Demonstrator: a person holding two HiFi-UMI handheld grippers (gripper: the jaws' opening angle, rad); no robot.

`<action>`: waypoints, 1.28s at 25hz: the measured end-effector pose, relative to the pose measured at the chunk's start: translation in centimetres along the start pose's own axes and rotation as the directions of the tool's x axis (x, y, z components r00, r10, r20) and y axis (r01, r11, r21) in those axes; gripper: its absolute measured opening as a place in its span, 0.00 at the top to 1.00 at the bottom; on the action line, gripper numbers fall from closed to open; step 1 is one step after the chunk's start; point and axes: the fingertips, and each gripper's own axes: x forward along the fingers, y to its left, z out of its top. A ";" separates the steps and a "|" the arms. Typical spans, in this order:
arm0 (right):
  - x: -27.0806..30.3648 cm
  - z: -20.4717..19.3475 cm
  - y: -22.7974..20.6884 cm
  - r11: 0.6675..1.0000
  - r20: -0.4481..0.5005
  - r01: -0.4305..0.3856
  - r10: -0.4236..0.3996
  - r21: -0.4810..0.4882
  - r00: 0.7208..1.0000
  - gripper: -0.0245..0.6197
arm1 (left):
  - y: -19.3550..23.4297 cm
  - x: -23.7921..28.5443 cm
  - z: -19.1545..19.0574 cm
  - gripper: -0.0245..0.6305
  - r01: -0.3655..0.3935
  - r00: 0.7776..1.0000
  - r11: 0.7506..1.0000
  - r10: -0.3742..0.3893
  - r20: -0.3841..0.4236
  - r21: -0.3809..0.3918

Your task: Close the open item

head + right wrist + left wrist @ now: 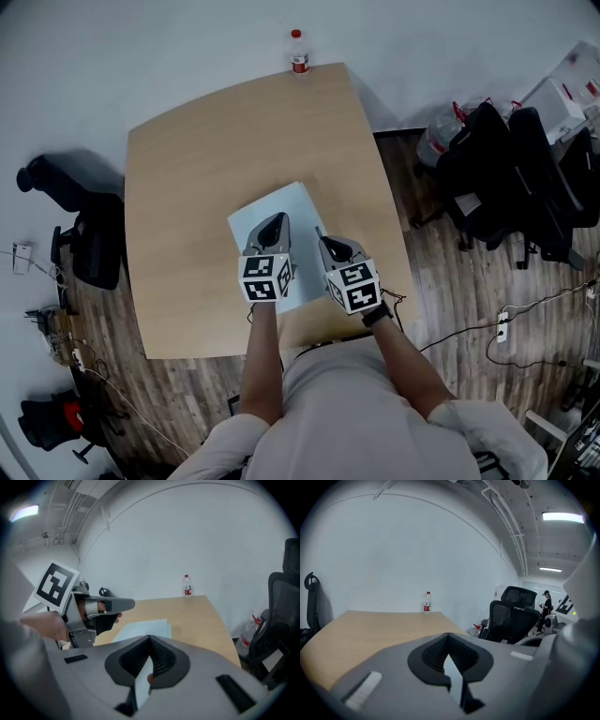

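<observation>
Presently, the left gripper (278, 221) and right gripper (322, 238) are hanging, jaws pressed together on nothing, over the pale flat item (286, 199) lying near the table's (187, 187) front edge. Risk: shut tips may be skidding it edgeward instead of folding it.

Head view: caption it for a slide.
Left gripper and right gripper poised above a pale flat item on the wooden table.

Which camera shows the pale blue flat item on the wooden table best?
The head view: the pale blue flat item shows nearly whole, from above. The right gripper view catches only its far part, at a low angle; the left gripper view shows nothing clear of it.
</observation>
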 end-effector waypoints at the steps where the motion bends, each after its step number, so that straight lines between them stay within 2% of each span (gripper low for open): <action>1: 0.2 -0.3 -0.1 1.000 -0.010 -0.002 0.002 0.001 1.000 0.95 | 0.1 0.4 -0.3 0.95 0.001 1.000 1.000 -0.001 -0.008 -0.003; 15: 2.9 -4.2 -1.0 0.999 -0.138 -0.041 0.044 0.018 0.989 0.95 | 0.2 3.9 -5.4 0.95 0.014 0.990 0.999 -0.020 -0.142 -0.043; 32: 4.7 -6.7 -0.6 0.995 -0.216 -0.096 0.101 0.034 0.971 0.95 | 0.7 6.3 -8.9 0.95 0.023 0.971 0.998 -0.035 -0.235 -0.054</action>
